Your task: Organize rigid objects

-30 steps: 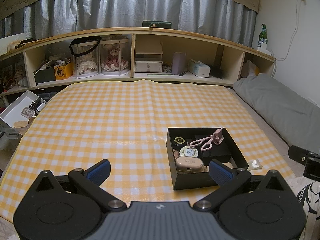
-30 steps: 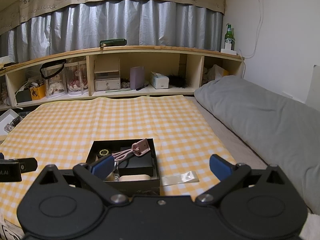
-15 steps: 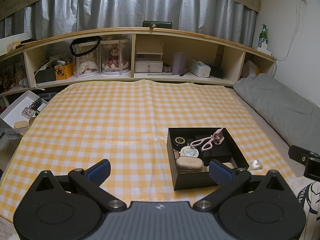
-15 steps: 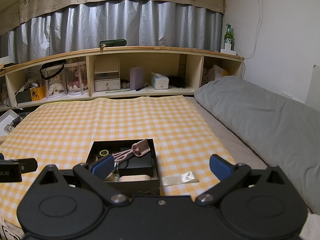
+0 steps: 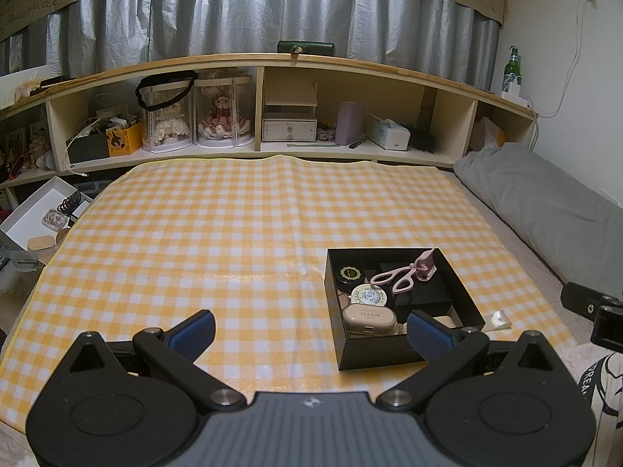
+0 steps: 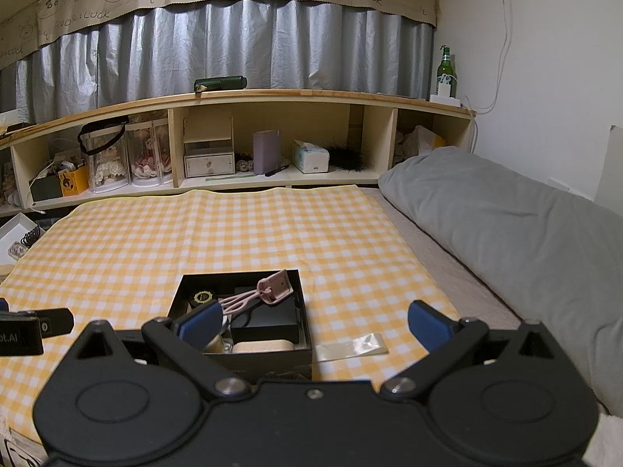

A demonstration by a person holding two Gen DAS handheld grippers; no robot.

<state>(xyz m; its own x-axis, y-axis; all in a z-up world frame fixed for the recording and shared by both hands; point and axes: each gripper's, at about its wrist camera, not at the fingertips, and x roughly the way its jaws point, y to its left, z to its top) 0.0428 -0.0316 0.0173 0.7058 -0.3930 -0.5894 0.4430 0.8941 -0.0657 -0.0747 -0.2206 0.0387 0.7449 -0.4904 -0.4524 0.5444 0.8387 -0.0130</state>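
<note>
Several items half-hidden inside black box (image 5: 389,350).

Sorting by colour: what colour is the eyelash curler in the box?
Pale pink eyelash curler; clearest in the left wrist view.

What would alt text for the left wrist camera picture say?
Open left tongs hover empty above a yellow checked cloth, beside a black box holding pink scissors-like tool, round tins and a beige case. Cluttered shelves and grey curtains stand behind.
</note>
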